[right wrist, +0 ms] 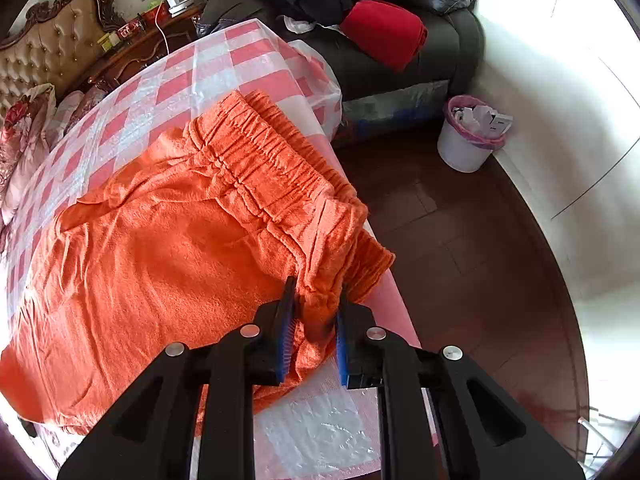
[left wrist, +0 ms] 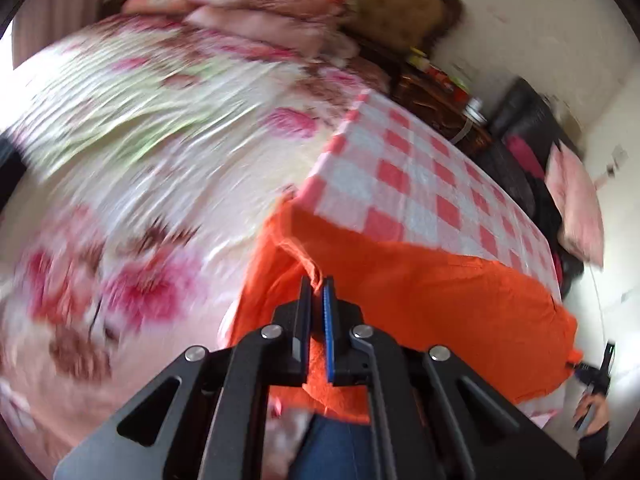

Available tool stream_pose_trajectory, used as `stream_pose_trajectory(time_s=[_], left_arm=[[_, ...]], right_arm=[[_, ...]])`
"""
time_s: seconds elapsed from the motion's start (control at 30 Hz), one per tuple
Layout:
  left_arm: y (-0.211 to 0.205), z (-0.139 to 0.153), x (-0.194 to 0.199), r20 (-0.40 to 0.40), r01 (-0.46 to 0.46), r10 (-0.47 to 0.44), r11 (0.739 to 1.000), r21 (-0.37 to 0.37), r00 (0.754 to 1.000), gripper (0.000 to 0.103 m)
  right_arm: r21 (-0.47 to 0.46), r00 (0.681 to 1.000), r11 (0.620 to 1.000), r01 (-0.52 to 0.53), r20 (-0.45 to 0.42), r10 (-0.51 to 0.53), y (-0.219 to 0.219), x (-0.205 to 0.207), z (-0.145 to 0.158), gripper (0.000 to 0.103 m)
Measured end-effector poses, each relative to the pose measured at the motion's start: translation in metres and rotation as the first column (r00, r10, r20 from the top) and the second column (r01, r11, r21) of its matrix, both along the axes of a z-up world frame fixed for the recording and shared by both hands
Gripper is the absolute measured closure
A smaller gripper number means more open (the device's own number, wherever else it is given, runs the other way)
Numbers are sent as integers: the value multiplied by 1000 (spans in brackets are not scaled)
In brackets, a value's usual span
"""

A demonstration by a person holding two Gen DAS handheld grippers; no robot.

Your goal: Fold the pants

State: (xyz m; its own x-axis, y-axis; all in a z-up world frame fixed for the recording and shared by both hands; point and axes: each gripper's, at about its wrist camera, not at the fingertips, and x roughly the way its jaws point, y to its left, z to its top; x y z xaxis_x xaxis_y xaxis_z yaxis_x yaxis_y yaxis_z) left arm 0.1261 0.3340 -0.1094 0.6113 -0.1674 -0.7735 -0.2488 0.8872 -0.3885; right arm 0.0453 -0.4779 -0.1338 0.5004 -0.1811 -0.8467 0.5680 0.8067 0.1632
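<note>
Orange terry pants lie spread over a pink-and-white checked cloth on the bed, with the elastic waistband toward the bed's right edge. My right gripper is shut on a bunched corner of the waistband at that edge. In the left wrist view the pants hang over the cloth's near corner. My left gripper is shut on a raised fold of the orange fabric near a hem, lifted off the bed. That view is blurred by motion.
A floral bedspread covers the bed left of the cloth, with pillows piled at the head. A dark sofa with clothes, a white bin and dark wood floor lie to the right. A nightstand stands by the headboard.
</note>
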Motion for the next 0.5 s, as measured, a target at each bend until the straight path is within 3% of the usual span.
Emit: stream_pose_trajectory(time_s=[0.03, 0.1, 0.13, 0.23, 0.27, 0.3, 0.4, 0.5], left_arm=[[1, -12, -7, -21, -19, 19, 1000, 6, 1000, 95], [6, -44, -14, -87, -41, 44, 998, 38, 995, 79], [12, -58, -15, -116, -67, 71, 997, 39, 991, 79], [24, -56, -15, -44, -85, 85, 996, -6, 995, 70], [27, -52, -9, -18, -74, 74, 997, -12, 997, 56], [28, -48, 0, -2, -59, 59, 998, -15, 998, 49], [21, -36, 29, 16, 1, -1, 998, 57, 1000, 49], [2, -30, 55, 6, 117, -120, 976, 185, 993, 50]], right_arm=[[-5, 1000, 1000, 1, -4, -1, 1, 1, 0, 91], [-24, 1000, 1000, -3, -23, 2, 4, 6, 1, 90], [-30, 999, 1000, -6, -33, 5, 5, 7, 1, 89], [-19, 999, 1000, -8, -31, 7, 3, 5, 1, 89], [-15, 1000, 1000, -7, -28, 6, 3, 4, 0, 89], [-14, 1000, 1000, -7, -27, 6, 2, 3, 0, 89], [-26, 1000, 1000, -5, -29, 4, 4, 3, 0, 89], [-30, 1000, 1000, -5, -26, 4, 5, 3, 0, 89]])
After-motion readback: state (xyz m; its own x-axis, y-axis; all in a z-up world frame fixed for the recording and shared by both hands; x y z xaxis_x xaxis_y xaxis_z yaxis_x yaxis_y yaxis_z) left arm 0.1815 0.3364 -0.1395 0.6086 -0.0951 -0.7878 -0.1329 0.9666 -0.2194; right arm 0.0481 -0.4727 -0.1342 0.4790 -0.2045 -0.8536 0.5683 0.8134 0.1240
